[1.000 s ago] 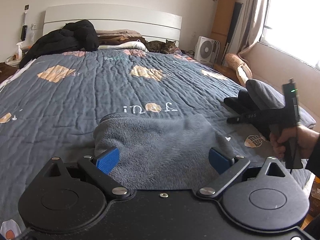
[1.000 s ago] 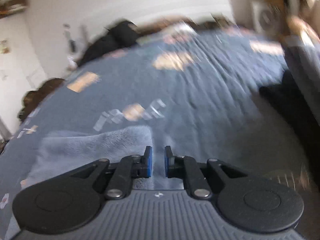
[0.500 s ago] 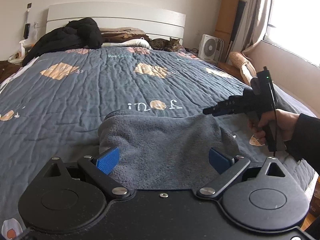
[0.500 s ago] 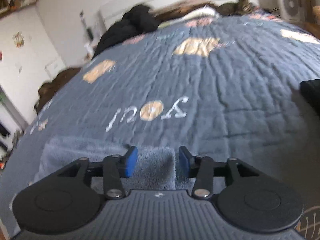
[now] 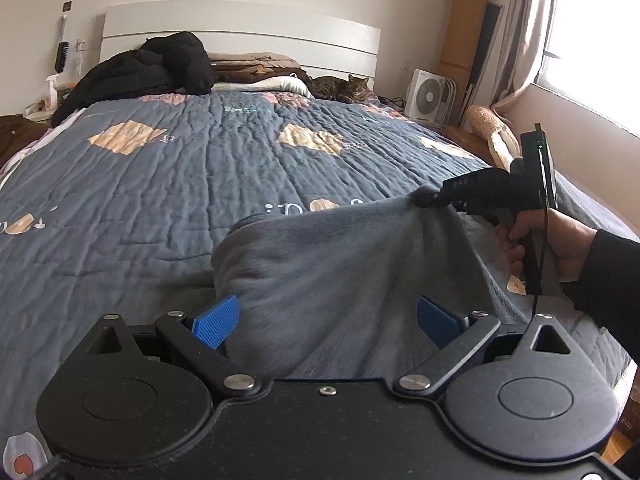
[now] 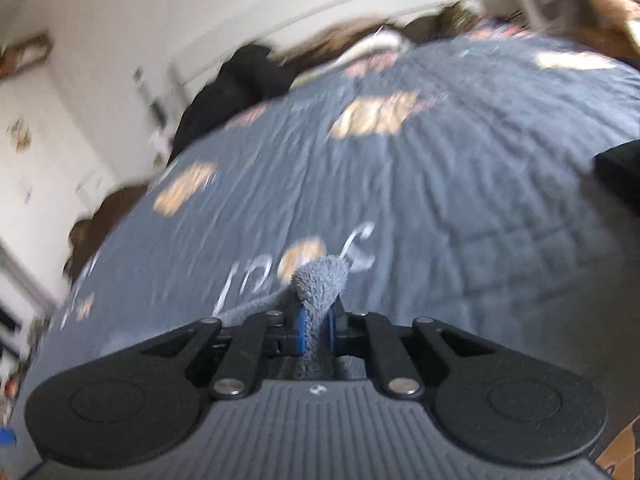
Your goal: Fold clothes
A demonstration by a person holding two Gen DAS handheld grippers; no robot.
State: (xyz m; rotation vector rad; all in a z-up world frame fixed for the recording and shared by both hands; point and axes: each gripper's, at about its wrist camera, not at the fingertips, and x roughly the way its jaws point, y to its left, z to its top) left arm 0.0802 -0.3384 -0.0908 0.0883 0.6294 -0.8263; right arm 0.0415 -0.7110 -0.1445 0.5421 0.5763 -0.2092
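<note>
A grey fleece garment [image 5: 340, 264] lies at the near end of the quilted bed [image 5: 200, 184]. My left gripper [image 5: 326, 320] is open, its blue pads [image 5: 216, 322] spread wide on either side of the fleece's near edge. My right gripper [image 5: 424, 200], held by a hand [image 5: 536, 240], pinches the fleece's far right corner and holds it raised off the quilt. In the right wrist view its jaws are closing, and the blue pads of the right gripper [image 6: 316, 328] press on a tuft of the grey fleece [image 6: 320, 280].
A black jacket [image 5: 160, 68], folded blankets [image 5: 256, 66] and a tabby cat [image 5: 340, 88] lie at the headboard. A white fan [image 5: 428, 98] stands on the floor at the right. Dark clothing [image 6: 620, 172] lies at the bed's right edge.
The right gripper swung left from the dark clothes to the fleece's far right corner, opened, closed on it and lifted it. The left gripper has stayed in place, open.
</note>
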